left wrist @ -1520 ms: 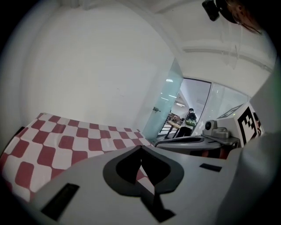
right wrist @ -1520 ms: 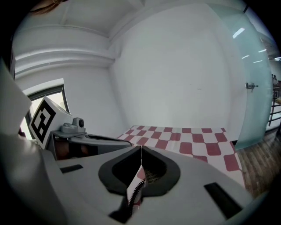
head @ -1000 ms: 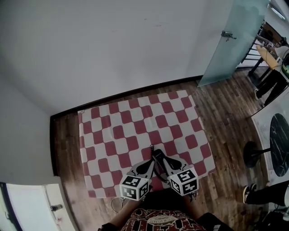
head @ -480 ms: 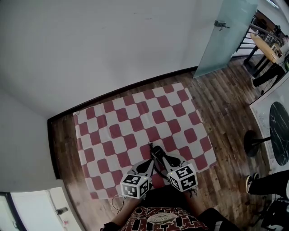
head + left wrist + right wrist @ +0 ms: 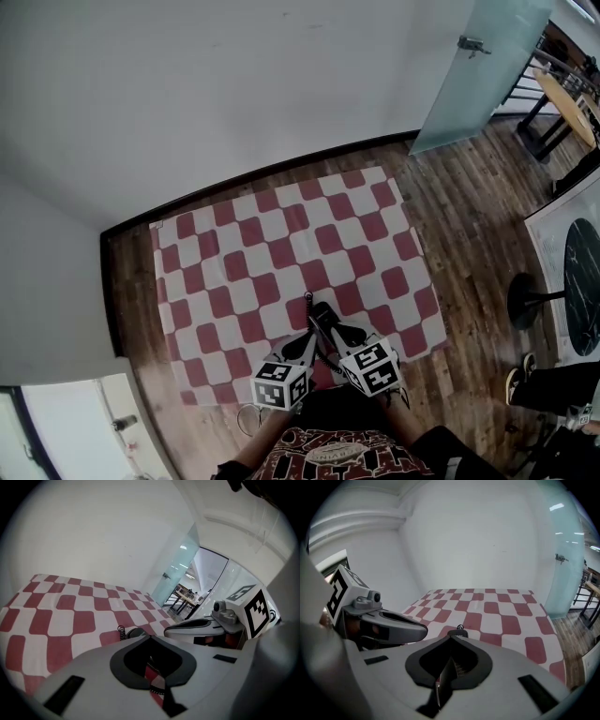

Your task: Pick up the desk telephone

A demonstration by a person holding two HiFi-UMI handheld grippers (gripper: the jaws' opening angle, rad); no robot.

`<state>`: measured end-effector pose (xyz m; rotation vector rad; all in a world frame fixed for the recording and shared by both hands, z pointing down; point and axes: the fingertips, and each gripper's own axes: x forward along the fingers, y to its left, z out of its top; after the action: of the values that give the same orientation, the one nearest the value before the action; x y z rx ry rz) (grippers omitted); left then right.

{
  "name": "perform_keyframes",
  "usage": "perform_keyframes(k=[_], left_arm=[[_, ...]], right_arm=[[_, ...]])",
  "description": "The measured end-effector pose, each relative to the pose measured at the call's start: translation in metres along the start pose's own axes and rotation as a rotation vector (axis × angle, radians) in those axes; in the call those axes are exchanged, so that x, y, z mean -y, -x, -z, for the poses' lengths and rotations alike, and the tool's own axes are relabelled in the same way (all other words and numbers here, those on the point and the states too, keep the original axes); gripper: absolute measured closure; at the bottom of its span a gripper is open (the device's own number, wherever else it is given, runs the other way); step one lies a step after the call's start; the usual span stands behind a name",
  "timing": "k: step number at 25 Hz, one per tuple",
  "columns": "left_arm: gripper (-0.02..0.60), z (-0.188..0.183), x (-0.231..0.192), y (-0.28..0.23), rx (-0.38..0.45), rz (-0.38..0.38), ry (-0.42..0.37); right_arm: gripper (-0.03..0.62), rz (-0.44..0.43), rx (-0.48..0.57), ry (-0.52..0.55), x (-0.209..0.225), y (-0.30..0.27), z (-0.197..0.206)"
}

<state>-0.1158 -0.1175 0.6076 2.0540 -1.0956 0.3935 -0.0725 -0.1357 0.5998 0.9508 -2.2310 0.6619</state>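
A black desk telephone (image 5: 322, 317) with a coiled cord (image 5: 308, 298) hangs just above the near edge of a red-and-white checked cloth (image 5: 281, 244). My left gripper (image 5: 312, 336) and right gripper (image 5: 333, 330) meet on it from either side, both shut. In the left gripper view the phone (image 5: 134, 633) and its cord (image 5: 122, 631) poke out past the left gripper (image 5: 150, 641). In the right gripper view the phone's dark tip (image 5: 459, 632) shows beyond the right gripper (image 5: 451, 641), with a thin dark edge between the jaws.
The cloth lies on a wooden floor (image 5: 469, 216) against a white wall. A frosted glass door (image 5: 478, 75) stands at the back right. To the right are a black round stand base (image 5: 525, 305), a dark table top (image 5: 583, 300) and a person's shoe (image 5: 516, 384).
Both grippers have sunk a little toward the cloth, with the telephone still between them. The grip has not changed.
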Motion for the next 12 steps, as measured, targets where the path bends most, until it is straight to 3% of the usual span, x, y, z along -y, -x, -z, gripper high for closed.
perform_keyframes(k=[12], left_arm=[[0.574, 0.014, -0.005, -0.012, -0.052, -0.016, 0.021]], right_arm=[[0.576, -0.012, -0.064, 0.036, 0.005, -0.018, 0.015]])
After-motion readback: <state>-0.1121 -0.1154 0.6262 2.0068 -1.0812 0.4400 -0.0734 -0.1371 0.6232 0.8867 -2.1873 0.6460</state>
